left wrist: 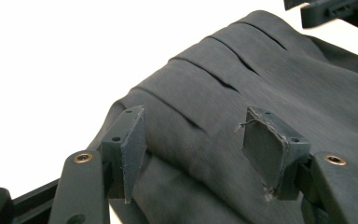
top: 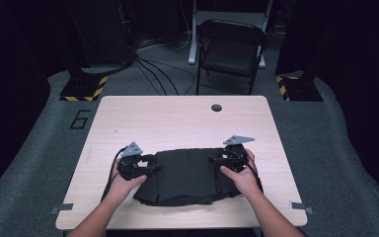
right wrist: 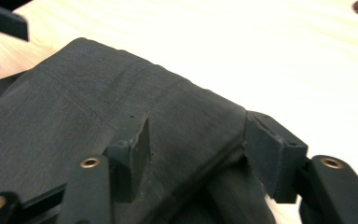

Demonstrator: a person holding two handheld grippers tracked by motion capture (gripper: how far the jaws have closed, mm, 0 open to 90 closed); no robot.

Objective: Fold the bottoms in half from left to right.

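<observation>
A black folded garment (top: 187,175) lies on the near half of the light wooden table (top: 177,118). My left gripper (top: 150,168) is at the cloth's left edge and my right gripper (top: 214,160) at its right edge, each pointing inward. In the left gripper view the left gripper (left wrist: 193,126) is open, its pads apart above the pleated cloth (left wrist: 261,79) and not pressing on it. The right gripper (right wrist: 196,126) also stands open, straddling a folded corner of the cloth (right wrist: 74,107) without pinching it.
A round cable hole (top: 216,107) sits near the table's far edge. Beyond the table stands a dark folding chair (top: 229,49), with cables on the floor and yellow-black striped stand bases (top: 86,89) at both sides. Bare wood surrounds the cloth.
</observation>
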